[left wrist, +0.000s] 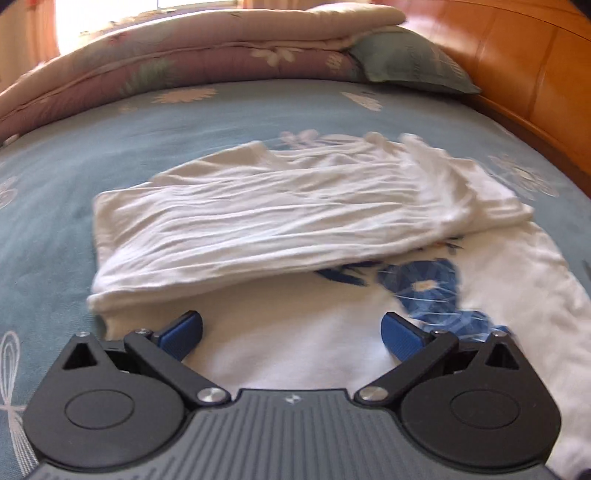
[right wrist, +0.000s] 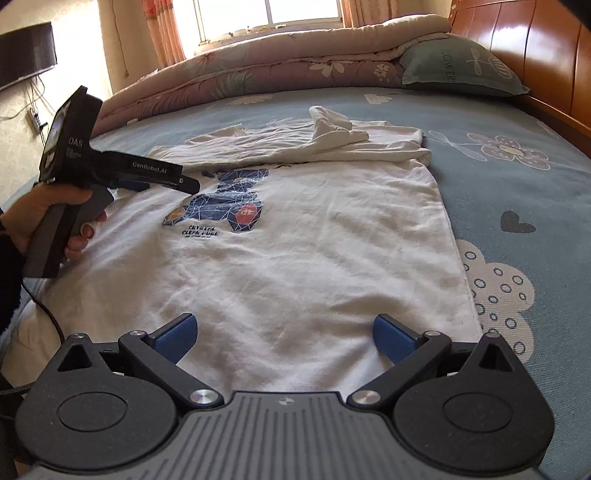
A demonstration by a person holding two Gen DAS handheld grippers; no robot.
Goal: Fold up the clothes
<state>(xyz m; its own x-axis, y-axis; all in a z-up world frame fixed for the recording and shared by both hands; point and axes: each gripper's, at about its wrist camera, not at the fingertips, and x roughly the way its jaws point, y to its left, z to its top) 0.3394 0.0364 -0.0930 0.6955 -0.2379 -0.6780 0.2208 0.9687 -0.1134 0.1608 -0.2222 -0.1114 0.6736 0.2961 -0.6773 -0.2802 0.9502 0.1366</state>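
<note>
On the blue flowered bedsheet [right wrist: 498, 122] lay a white cotton T-shirt [right wrist: 295, 266], its top folded over; left gripper [left wrist: 291, 332] and right gripper [right wrist: 282, 334] both gaped wide, empty.

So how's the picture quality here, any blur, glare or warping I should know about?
Left wrist view: motion blur smears the white T-shirt and its blue print, and the window corner is blown out. Right wrist view: sharp enough to read the print, though the window glares. Both views: fisheye bows the bed into a dome.
</note>
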